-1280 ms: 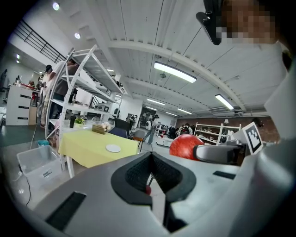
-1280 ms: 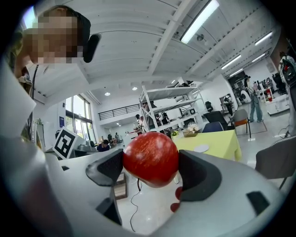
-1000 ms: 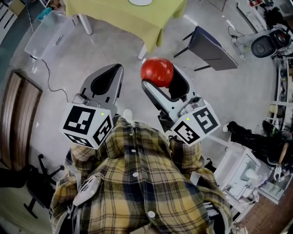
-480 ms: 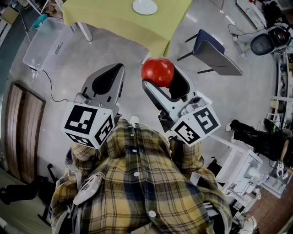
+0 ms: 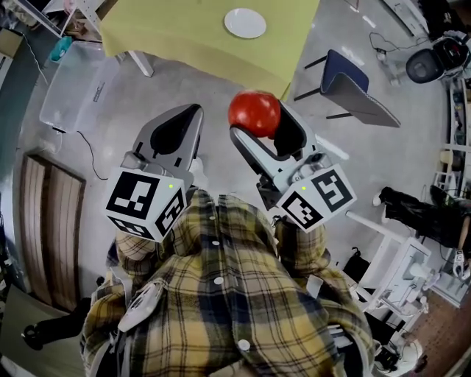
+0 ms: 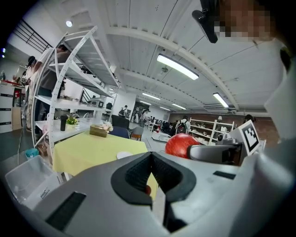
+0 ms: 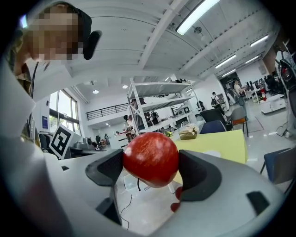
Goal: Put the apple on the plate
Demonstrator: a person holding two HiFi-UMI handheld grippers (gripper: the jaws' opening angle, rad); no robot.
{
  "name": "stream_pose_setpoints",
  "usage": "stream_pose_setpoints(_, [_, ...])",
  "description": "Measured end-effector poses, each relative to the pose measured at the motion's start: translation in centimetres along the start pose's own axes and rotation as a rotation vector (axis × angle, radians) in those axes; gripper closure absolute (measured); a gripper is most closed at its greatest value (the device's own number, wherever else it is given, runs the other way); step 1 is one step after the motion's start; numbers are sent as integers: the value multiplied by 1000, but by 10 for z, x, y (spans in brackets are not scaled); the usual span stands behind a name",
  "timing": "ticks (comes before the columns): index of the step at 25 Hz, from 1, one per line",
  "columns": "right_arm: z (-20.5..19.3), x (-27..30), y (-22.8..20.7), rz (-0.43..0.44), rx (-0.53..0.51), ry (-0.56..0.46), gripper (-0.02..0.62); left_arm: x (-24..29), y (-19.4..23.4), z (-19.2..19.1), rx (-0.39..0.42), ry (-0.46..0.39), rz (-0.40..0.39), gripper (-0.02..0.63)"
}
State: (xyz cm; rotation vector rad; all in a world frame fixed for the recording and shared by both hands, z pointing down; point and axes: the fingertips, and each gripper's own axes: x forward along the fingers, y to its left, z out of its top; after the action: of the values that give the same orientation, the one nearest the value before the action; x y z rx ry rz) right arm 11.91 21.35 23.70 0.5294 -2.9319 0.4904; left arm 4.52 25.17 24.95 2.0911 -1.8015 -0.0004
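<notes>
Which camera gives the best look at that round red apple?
The right gripper view: the round red apple sits large in the middle, clamped by the right gripper. The head view shows its top; the left gripper view, one side.

**Shiny apple, dull grey grippers**

The apple (image 5: 254,113) is smooth and shiny. The right gripper (image 7: 150,159) and left gripper (image 6: 151,157) look smooth, dull and grey, maybe plastic, with black ribbed pads (image 7: 196,172). The far tablecloth (image 5: 199,40) is matt yellow cloth. The plate (image 5: 245,23) is white and glossy. The near shirt (image 5: 221,294) is soft checked cloth. The floor (image 5: 125,110) is smooth and grey.
</notes>
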Motion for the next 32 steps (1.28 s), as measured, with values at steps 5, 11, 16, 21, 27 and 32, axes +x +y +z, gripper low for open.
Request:
stream_pose_setpoints(5, [2,28,-3,-49,15,-3,230,5,34,7,1,16,-25,600])
stream_pose_setpoints(11, [4,44,-19,-109,41,6,230,21,55,10,-14,46,-53,600])
stream_pose_setpoints(16, [7,51,-40,-145,58,17,230,42,63,12,-27,65,-72,600])
stream_pose_setpoints(21, [14,67,-68,-153,61,23,230,70,75,20,-30,64,-71,600])
stream_pose_setpoints(27, [31,94,-108,-141,60,21,230,114,91,37,-30,58,-55,600])
stream_pose_setpoints(32, [50,123,-142,-120,47,26,230,155,107,58,-26,45,-45,600])
